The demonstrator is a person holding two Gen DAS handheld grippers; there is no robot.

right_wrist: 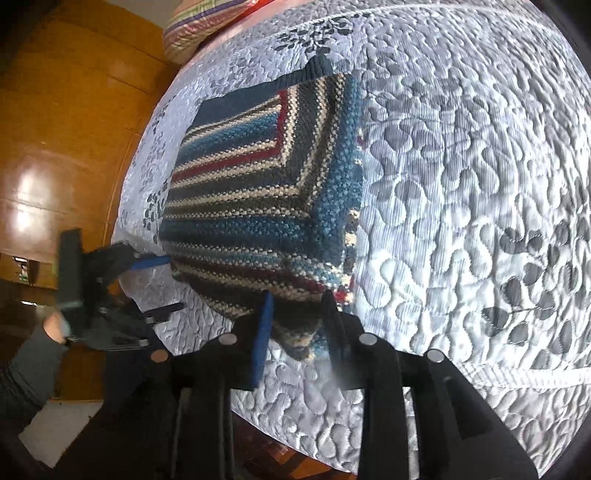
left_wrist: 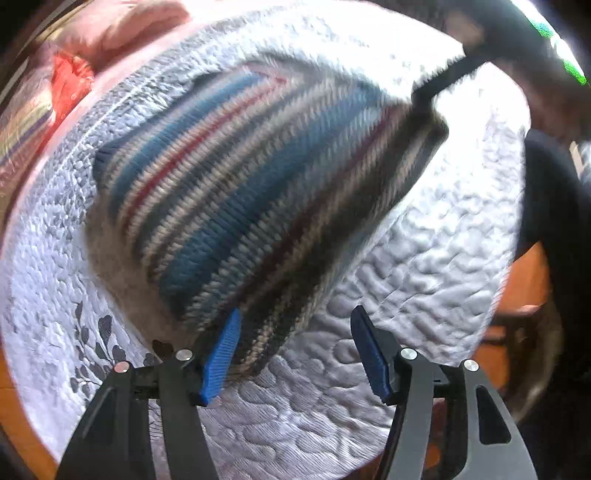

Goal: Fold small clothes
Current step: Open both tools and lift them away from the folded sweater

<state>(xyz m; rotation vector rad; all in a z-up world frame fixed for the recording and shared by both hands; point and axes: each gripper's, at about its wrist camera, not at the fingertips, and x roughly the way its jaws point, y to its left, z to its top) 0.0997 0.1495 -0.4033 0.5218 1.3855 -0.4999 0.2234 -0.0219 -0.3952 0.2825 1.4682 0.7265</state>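
Note:
A folded knitted garment [left_wrist: 229, 184] with blue, grey, cream and red stripes lies on a white quilted bedspread [left_wrist: 424, 258]. My left gripper [left_wrist: 295, 350] stands open at its near edge, and a corner of the knit lies between the blue pads, against the left pad [left_wrist: 221, 354]. In the right wrist view the garment [right_wrist: 266, 192] fills the middle. My right gripper [right_wrist: 297, 336] is shut on a bunched corner of it. The left gripper [right_wrist: 162, 284] shows at that view's left, open beside the knit. The right gripper [left_wrist: 432, 88] appears dark at the garment's far corner.
A striped pillow [right_wrist: 192, 33] sits at the bed's far end, with red and pink cloth [left_wrist: 70, 81] beside it. Orange wooden panelling [right_wrist: 74, 110] runs along the bed's edge. A person's grey sleeve [right_wrist: 26, 369] holds the left gripper. Bare bedspread [right_wrist: 461, 184] stretches to the right.

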